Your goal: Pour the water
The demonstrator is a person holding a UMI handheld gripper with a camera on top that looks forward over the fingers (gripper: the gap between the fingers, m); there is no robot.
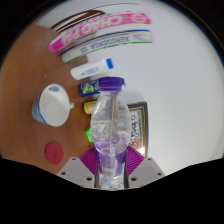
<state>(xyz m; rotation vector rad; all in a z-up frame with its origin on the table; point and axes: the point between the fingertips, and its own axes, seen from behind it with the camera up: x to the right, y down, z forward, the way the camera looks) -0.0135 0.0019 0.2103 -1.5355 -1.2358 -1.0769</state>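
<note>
Bottle (107, 128) gripped in tongs (109, 168) over white table (180, 100) w/ cup (52, 104).

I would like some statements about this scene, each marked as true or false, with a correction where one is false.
1. A clear plastic bottle with a purple cap stands between the fingers of the gripper. True.
2. The bottle's cap is off. False: the cap is on the bottle.
3. A white cup stands on the table, beside the bottle. True.
4. The bottle lies flat on the table away from the gripper. False: the fingers hold it, pads pressed on its sides.
5. A red round thing lies near the cup. True.
</note>
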